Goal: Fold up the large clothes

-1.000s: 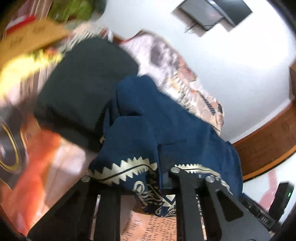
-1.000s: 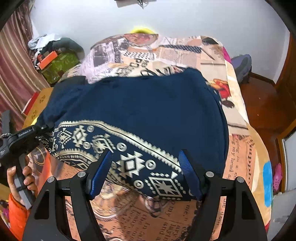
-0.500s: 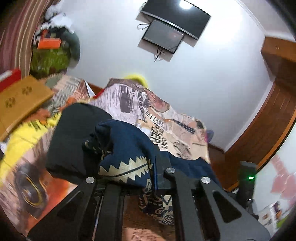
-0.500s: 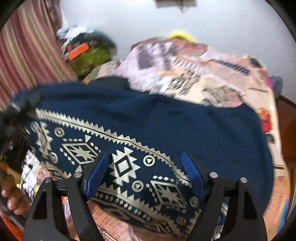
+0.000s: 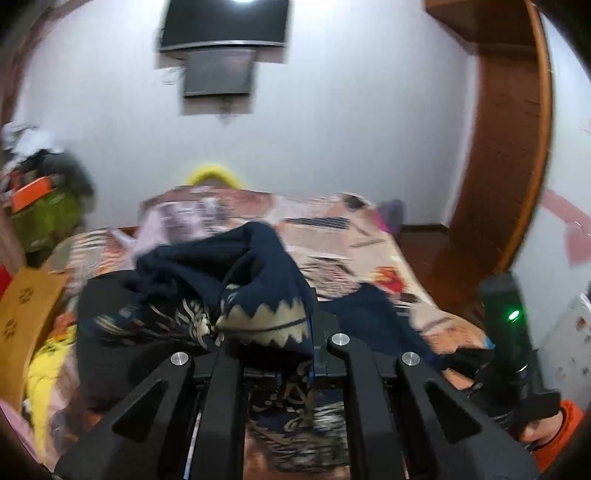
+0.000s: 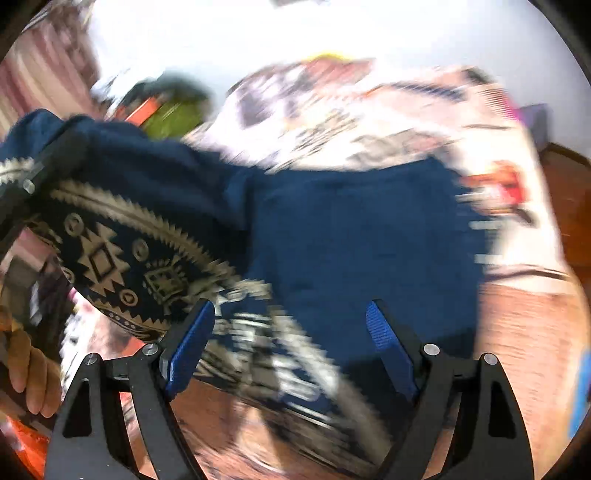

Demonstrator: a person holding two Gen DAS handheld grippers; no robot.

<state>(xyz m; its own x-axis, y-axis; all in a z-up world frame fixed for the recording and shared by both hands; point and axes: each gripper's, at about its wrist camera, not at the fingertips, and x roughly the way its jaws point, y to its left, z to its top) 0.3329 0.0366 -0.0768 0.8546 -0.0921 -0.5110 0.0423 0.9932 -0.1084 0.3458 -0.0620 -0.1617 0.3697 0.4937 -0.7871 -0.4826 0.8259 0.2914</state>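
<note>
Left wrist: left tool (image 5: 275, 363) clamps navy garment (image 5: 258, 280) hem; right tool (image 6: 286, 347) gaping, just widened, garment beneath.

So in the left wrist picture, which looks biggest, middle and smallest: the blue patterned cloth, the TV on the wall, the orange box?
1. Blue patterned cloth, though it sits closest to the camera, which makes it look bigger.
2. TV.
3. Orange box, smallest and blurry.

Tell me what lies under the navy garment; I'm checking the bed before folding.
Under the navy garment a black garment shows on the printed bedspread. Whatever lies beneath its middle is covered.
</note>
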